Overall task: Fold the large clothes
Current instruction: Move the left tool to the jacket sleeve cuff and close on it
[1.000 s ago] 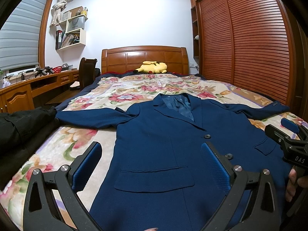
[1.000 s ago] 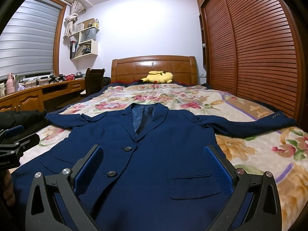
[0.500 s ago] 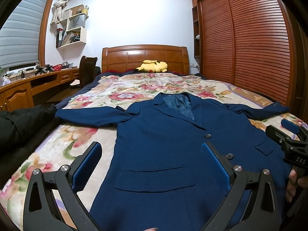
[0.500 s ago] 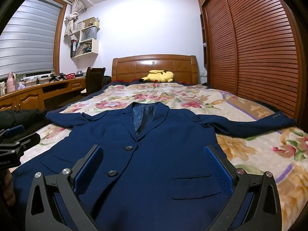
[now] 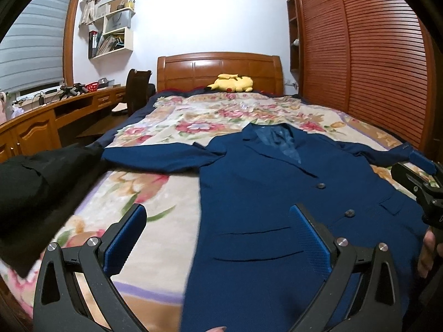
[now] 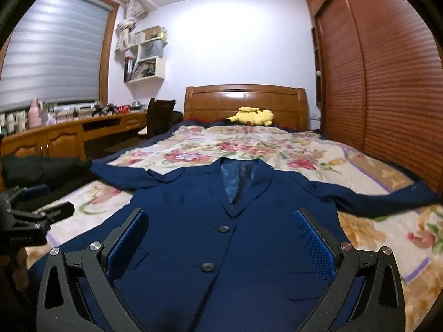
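Left wrist view: left hand-held gripper (image 5: 218, 238) shifted leftward toward hem edge of navy jacket (image 5: 277, 193), spread, empty. Right hand-held gripper (image 6: 218, 242) likewise spread. Jacket flat on bed (image 5: 155, 202), unfolded; first fold pending.

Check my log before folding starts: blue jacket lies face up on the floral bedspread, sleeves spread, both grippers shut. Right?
Not quite: both grippers are open. The left gripper and right gripper show jaws apart in their own wrist views, holding nothing. The blue jacket and floral bedspread are as stated.
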`<state>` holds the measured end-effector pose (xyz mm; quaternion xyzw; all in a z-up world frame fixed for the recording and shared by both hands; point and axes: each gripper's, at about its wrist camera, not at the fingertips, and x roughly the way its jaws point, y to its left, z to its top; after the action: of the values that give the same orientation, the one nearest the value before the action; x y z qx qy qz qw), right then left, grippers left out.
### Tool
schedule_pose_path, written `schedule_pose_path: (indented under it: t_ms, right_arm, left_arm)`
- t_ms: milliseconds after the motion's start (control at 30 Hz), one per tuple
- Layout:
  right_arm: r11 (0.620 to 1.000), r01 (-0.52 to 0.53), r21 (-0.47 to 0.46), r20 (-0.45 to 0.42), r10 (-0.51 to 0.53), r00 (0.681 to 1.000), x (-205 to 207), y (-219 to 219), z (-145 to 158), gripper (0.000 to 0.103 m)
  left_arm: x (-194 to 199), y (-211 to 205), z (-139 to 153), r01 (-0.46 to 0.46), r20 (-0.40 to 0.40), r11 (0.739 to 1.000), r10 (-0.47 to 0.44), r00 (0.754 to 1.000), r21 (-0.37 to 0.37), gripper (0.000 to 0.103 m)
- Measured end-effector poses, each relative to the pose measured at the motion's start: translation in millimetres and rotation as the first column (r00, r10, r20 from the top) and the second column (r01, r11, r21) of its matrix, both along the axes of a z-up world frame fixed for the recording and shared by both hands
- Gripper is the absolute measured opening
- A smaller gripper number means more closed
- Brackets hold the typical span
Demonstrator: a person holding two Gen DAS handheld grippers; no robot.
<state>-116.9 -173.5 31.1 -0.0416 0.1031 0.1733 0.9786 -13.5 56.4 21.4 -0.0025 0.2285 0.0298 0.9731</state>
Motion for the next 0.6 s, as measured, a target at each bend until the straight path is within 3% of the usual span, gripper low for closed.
schedule_pose_path:
  t_ms: [600]
  right_arm:
    - [0.992,-0.119,-0.043,-0.033,0.117,0.993,68,40,18,0.103]
  left_arm:
    - [35,57,13,-0.089,-0.012,0.991,0.091,0.996,0.096,0.103]
